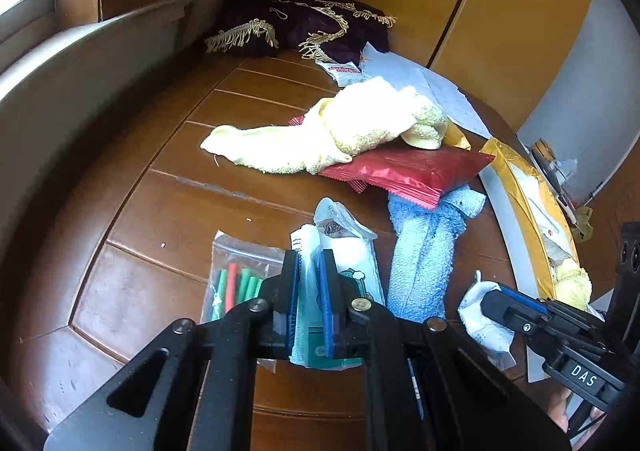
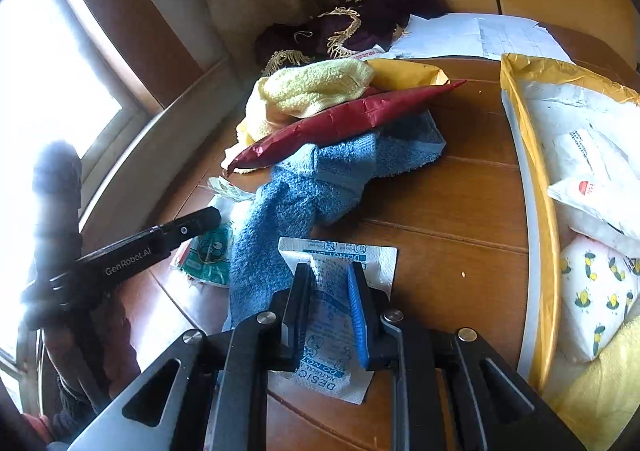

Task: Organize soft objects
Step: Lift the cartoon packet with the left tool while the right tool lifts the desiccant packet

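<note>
Desiccant packet (image 2: pixel 336 315), reading "DO NOT" and "DESIC", is lying lengthwise toward the lower frame; we are clamping it in the right gripper (image 2: pixel 330 283). Left gripper (image 1: pixel 310 271) is pinching a green-printed sachet (image 1: pixel 348 251) at lower centre.

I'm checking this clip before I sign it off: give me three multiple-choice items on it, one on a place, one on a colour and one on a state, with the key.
1. What does the red foil packet partly rest on?
A. the blue towel
B. the bag of markers
C. the purple fringed cloth

2. What colour is the towel lying on the red packet?
A. green
B. pale yellow
C. grey

3. What is the right gripper doing?
A. hanging open
B. clamping the desiccant sachet
C. holding the blue towel

Key: 1 A, the packet's corner overlaps the towel; 2 B, the yellow towel drapes over it; 3 B, both pads press the sachet.
</note>
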`<state>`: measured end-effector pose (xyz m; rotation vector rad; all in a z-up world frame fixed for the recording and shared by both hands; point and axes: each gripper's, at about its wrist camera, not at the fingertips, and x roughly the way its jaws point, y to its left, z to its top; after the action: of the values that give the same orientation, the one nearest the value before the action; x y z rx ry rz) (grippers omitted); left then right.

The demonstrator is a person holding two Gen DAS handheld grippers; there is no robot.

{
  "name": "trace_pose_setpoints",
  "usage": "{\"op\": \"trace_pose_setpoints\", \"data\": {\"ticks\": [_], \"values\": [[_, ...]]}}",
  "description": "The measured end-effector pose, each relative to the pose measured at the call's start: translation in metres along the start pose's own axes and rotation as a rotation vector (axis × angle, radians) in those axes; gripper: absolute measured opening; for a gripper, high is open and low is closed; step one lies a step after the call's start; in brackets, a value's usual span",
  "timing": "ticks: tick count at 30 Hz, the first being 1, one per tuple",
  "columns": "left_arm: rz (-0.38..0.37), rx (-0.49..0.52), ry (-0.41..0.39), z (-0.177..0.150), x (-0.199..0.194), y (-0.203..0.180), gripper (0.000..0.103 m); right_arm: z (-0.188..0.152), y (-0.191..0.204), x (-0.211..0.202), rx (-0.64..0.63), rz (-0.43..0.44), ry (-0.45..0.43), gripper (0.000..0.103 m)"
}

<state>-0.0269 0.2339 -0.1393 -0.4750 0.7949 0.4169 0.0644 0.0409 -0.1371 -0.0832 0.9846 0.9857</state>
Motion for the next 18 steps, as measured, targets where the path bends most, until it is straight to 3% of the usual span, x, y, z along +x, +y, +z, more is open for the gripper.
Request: {"op": "trace_pose_setpoints", "data": {"ticks": [6, 10, 15, 18], "values": [[0.014, 0.005, -0.047, 0.03, -0.025, -0.016, 0.005, 0.003, -0.011, -0.029, 0.002, 0.085, -0.082, 0.012], [-0.048, -0.006, -0.093, 0.052, -0.045, -0.025, 0.004, 0.018, -0.018, -0.035, 0.005, 0.177, -0.098, 0.011], [-0.206, 0.011, -0.095, 0.052, -0.039, -0.029, 0.0, 0.021, -0.006, -0.038, -0.037, 0.067, -0.094, 0.011], [-0.204, 0.049, -0.079, 0.048, -0.036, -0.023, 0.0, 0.009, -0.002, -0.047, -0.013, 0.001, -0.129, 0.011]]}}
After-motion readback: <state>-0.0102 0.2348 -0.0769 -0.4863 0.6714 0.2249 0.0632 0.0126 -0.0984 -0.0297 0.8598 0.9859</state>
